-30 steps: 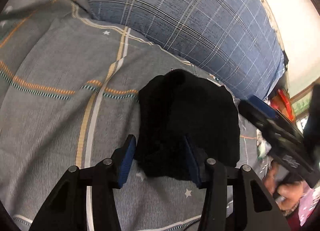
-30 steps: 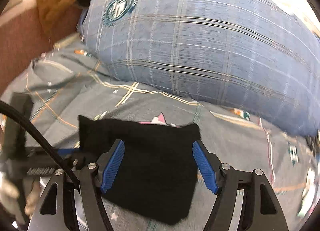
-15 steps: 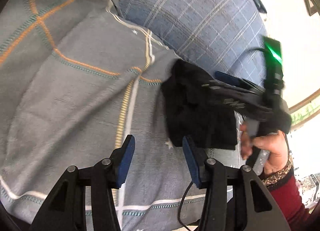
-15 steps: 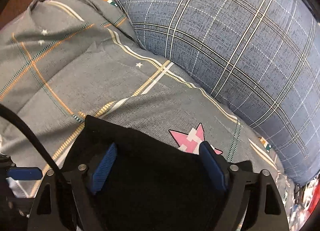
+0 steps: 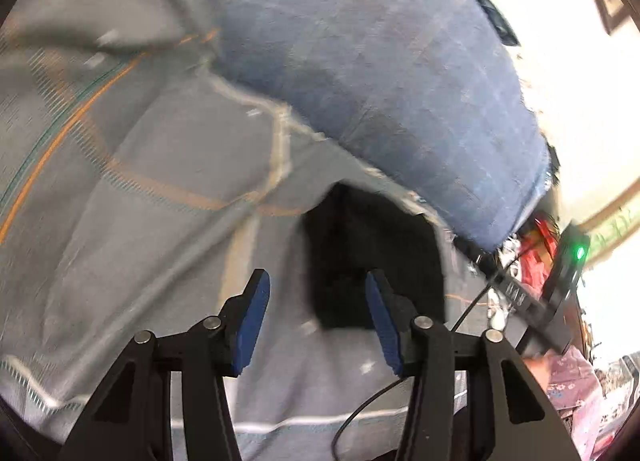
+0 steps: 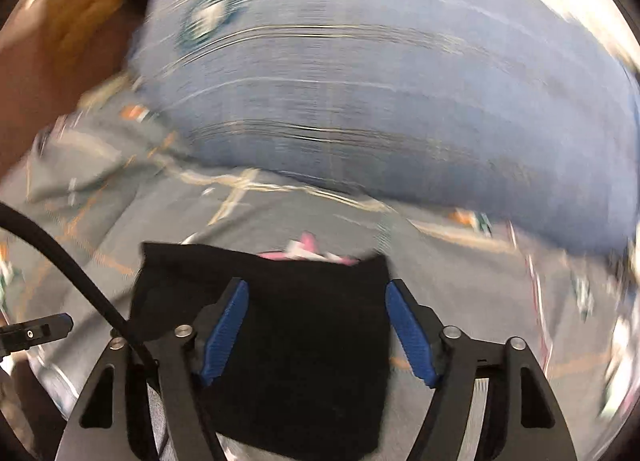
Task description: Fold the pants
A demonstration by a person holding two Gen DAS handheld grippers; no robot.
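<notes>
Half a second on, both wrist views have swung and blurred: the right gripper (image 6: 316, 325), then low over the folded black pants (image 6: 280, 341) with the cloth filling the bottom of its view, now looks along the grey patterned bedspread (image 6: 460, 269) again, and the far edge of the pants is back in sight. In the left view the other tool, which lay across the pants then, stands at the right edge of the frame.

Right wrist view: the folded pants lie flat on the bedspread in the lower centre of the frame, a pink star print just beyond their far edge. The blue pads stand wide over the cloth without pressing it, the jaws closing. A large blue plaid pillow (image 6: 380, 101) fills the upper frame.

Left wrist view: the left gripper (image 5: 316, 321) hovers with its fingers released and opening, bare bedspread between them; the pants (image 5: 372, 253) sit just right of centre, partly behind the right pad. The right-hand tool (image 5: 560, 293), a green light on it, is at the right edge.
</notes>
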